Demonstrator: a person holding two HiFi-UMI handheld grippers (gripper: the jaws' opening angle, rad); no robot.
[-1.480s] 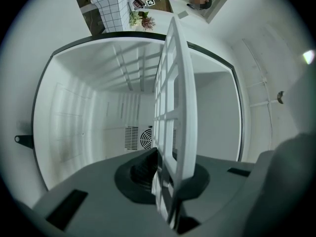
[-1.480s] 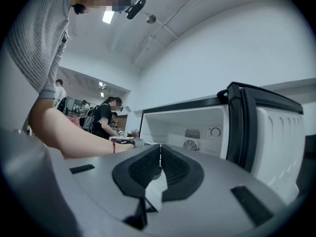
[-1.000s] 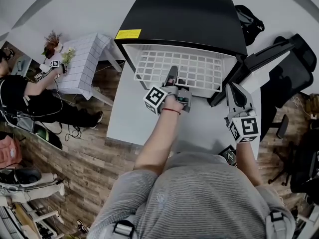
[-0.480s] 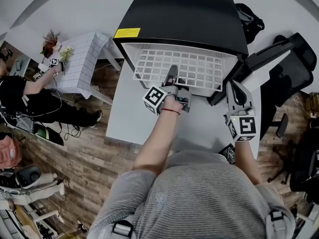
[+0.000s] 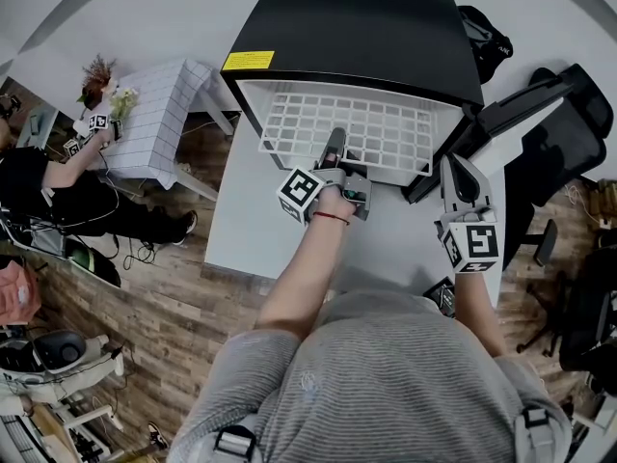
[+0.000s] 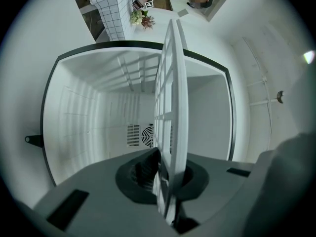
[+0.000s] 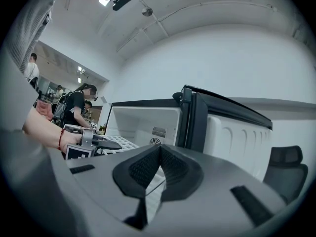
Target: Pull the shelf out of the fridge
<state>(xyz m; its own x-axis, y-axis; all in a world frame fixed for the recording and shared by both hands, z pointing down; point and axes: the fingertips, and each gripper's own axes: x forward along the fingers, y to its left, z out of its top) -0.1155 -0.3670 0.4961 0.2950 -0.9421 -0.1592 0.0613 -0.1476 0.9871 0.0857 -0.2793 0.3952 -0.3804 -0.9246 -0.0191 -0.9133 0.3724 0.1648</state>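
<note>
A black mini fridge lies on the white table with its door swung open to the right. The white wire shelf sticks partway out of the opening. My left gripper is at the middle of its front edge. In the left gripper view the shelf runs edge-on into the white cavity, and the left gripper is shut on its front bar. My right gripper hovers beside the door, apart from the shelf. Seen up close, the right gripper is shut on nothing.
A black office chair stands right of the door and a dark bag lies behind the fridge. A grid-patterned side table and a seated person are at the left. Wooden floor borders the table's left edge.
The shelf and both grippers stay almost where they were. The person at the far left has shifted their hands.
</note>
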